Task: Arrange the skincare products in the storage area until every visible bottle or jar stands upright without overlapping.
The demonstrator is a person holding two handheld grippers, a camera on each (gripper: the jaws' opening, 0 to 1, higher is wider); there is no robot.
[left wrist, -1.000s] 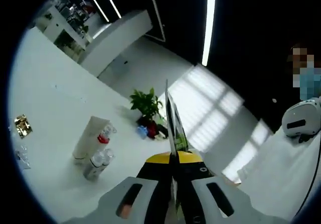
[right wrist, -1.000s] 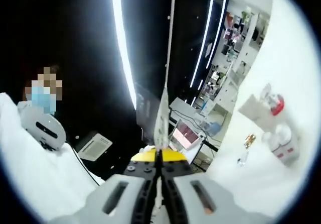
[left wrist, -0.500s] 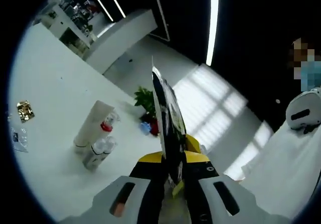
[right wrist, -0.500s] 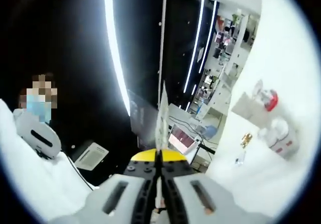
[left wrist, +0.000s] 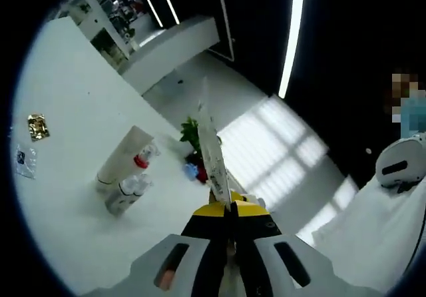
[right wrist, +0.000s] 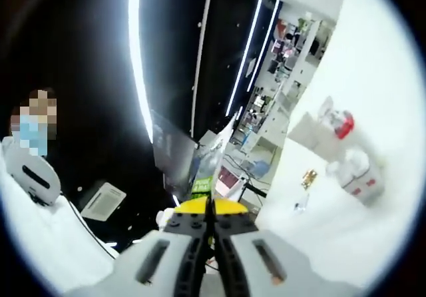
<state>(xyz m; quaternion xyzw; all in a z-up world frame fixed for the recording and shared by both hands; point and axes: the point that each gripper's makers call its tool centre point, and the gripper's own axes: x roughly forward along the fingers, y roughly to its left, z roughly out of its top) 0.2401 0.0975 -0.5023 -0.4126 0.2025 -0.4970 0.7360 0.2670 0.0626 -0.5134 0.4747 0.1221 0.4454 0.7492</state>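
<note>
Light source: long white ceiling light strips toward 1 o'clock in the left gripper view, toward 11 o'clock in the right.
Glare: glossy white table top nearly blown out.
Shadows: soft, beside the white squeeze tube.
Distortion: strong fisheye bending.
Focus: background shelves soft.

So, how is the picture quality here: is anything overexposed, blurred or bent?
Left gripper view: the white table is bright but the tube and bottles stay readable; fisheye curves the ceiling light. Right gripper view: the table is blown out, the bottles look washed and soft, and the light strip glares.
</note>
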